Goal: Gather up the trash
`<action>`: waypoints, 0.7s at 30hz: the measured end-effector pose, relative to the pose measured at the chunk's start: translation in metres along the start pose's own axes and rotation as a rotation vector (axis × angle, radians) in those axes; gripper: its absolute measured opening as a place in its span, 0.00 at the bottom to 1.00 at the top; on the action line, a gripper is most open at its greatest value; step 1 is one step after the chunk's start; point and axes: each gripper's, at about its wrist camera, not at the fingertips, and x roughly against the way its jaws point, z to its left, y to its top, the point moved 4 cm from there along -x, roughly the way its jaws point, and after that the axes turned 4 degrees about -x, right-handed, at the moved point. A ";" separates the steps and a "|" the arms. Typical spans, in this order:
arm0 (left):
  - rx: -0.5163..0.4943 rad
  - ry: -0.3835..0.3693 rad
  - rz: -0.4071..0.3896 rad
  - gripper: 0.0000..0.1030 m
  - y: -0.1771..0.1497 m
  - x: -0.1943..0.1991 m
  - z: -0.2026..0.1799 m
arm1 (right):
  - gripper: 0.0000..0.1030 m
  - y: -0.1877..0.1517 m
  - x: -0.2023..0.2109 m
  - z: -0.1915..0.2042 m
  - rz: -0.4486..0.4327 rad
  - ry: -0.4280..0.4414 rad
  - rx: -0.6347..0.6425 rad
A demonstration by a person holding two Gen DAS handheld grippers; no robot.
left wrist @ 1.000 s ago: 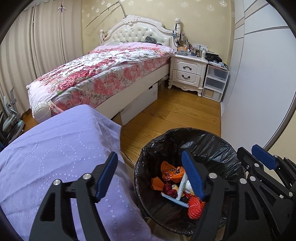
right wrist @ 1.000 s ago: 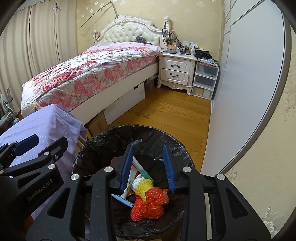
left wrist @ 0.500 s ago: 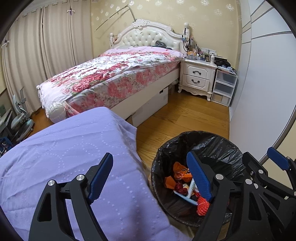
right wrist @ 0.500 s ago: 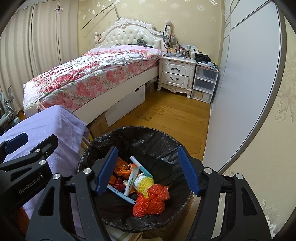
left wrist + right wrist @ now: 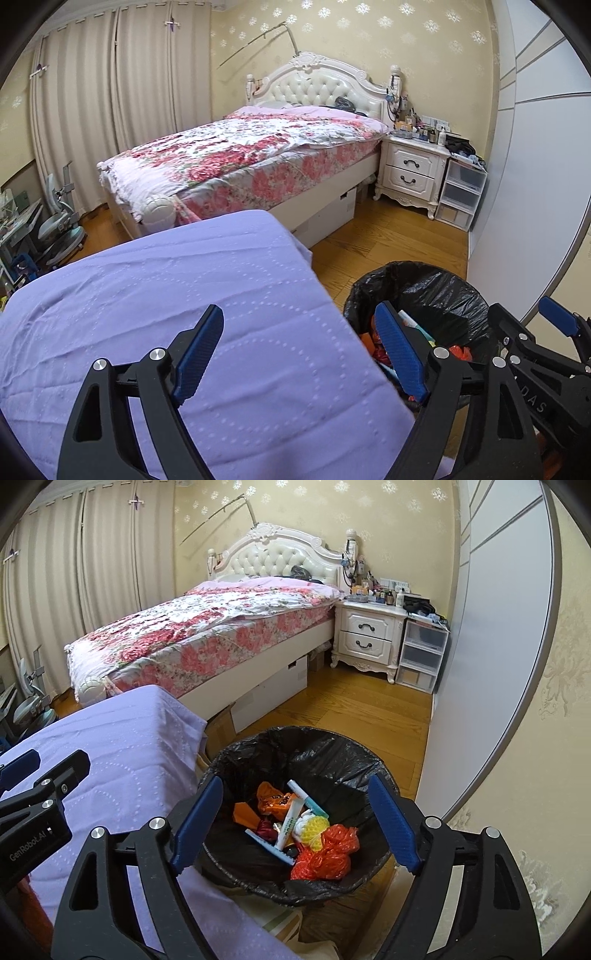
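Note:
A bin lined with a black bag (image 5: pixel 332 753) stands on the floor beside a table under a purple cloth (image 5: pixel 122 746). It holds trash: an orange net bag (image 5: pixel 325 856), a yellow ball (image 5: pixel 314 825), a white tube (image 5: pixel 290 821), an orange wrapper (image 5: pixel 271 799). My right gripper (image 5: pixel 295 827) is open and empty above the bin. My left gripper (image 5: pixel 301 354) is open and empty over the purple cloth (image 5: pixel 166 295), with the bin (image 5: pixel 436 291) to its right. The right gripper also shows in the left wrist view (image 5: pixel 546 339).
A bed with a floral cover (image 5: pixel 207 627) lies beyond the table. A white nightstand (image 5: pixel 365 638) and plastic drawers (image 5: pixel 421 653) stand at the back. A grey wardrobe door (image 5: pixel 491 646) runs along the right. Wooden floor (image 5: pixel 351 705) lies between them.
My right gripper opened wide above the bin. Both grippers rose and drew back; the left one shifted left over the purple cloth.

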 end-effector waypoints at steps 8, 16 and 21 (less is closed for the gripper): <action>0.035 0.033 -0.019 0.81 -0.017 0.037 0.024 | 0.79 -0.005 0.039 0.016 -0.038 0.043 0.019; 0.068 0.070 -0.059 0.81 -0.028 0.074 0.044 | 0.80 -0.018 0.071 0.033 -0.059 0.081 0.068; 0.074 0.081 -0.080 0.82 -0.032 0.092 0.048 | 0.80 -0.024 0.086 0.040 -0.076 0.093 0.088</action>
